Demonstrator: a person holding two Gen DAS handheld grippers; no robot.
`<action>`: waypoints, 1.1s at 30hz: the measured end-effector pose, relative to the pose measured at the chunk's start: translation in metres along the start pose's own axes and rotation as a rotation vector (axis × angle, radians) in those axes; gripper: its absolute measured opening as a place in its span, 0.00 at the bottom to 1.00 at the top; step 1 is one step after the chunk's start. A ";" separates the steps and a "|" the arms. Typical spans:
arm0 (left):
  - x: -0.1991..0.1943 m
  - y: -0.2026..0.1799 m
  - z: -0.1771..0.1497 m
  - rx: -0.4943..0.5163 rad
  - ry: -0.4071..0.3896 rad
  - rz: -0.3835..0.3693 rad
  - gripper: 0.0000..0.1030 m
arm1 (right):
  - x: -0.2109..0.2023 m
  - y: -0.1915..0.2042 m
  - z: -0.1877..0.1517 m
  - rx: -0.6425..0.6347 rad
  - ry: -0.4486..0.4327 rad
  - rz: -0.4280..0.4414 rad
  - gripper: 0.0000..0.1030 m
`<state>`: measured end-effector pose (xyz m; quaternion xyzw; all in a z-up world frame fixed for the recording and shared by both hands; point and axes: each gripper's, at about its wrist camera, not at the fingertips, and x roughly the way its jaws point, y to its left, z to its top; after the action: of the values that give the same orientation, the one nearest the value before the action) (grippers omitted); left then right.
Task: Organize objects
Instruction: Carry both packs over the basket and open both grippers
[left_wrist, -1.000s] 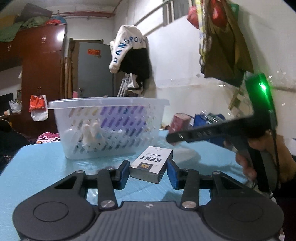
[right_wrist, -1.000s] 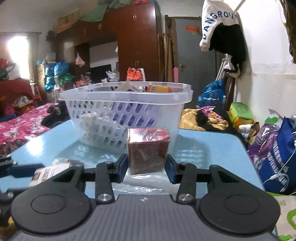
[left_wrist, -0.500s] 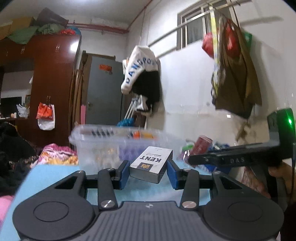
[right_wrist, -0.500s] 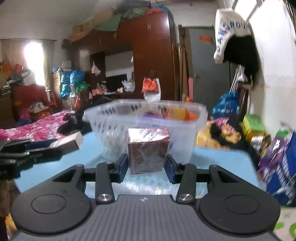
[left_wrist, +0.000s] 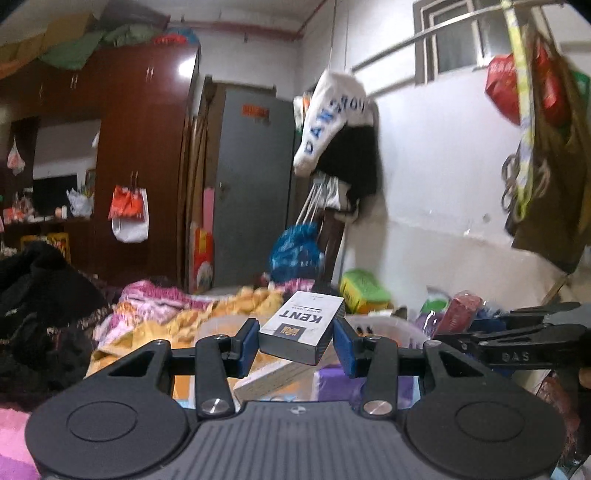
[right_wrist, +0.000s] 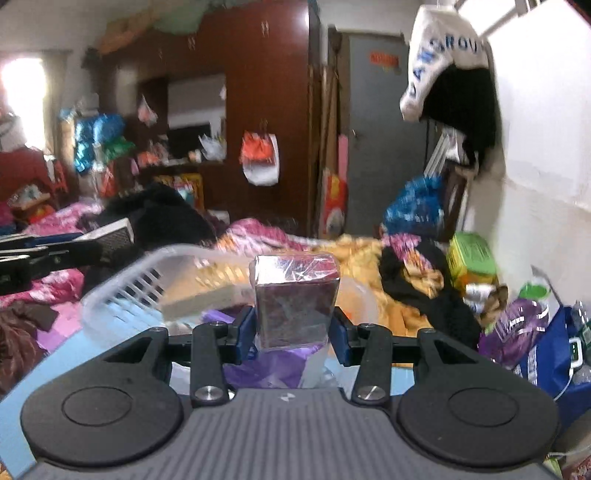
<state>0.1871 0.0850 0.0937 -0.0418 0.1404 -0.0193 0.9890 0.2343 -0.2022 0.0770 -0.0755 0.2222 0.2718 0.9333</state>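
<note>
- Left wrist view: the left gripper (left_wrist: 295, 341) clamps a white-and-grey rectangular KENT cigarette pack (left_wrist: 301, 326) above the translucent white plastic slotted basket (left_wrist: 384, 326); its long axis runs away from the camera, tilted rightward.
- Right wrist view: the right gripper (right_wrist: 291, 334) clamps a dark red cellophane-wrapped box (right_wrist: 293, 301), upright, over the basket (right_wrist: 122, 286).

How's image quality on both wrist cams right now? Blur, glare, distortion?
Left wrist: KENT pack and the left gripper sharp; bedding and basket rim smeared; glare spot on the wardrobe; fisheye bends the wall rail. Right wrist: red box in the right gripper fairly crisp; white basket and background heavily motion-blurred; window blown out.
</note>
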 end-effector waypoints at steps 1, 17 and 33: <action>0.005 0.001 -0.002 0.004 0.019 0.002 0.46 | 0.006 -0.002 -0.002 0.011 0.017 0.000 0.45; 0.025 0.008 -0.021 0.016 0.108 0.029 0.46 | 0.011 -0.011 -0.008 0.053 0.096 0.001 0.47; -0.025 0.005 -0.046 -0.005 0.018 -0.013 0.85 | -0.046 -0.029 -0.040 0.082 -0.114 0.011 1.00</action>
<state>0.1506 0.0871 0.0558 -0.0451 0.1493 -0.0259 0.9874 0.2000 -0.2586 0.0629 -0.0202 0.1798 0.2716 0.9453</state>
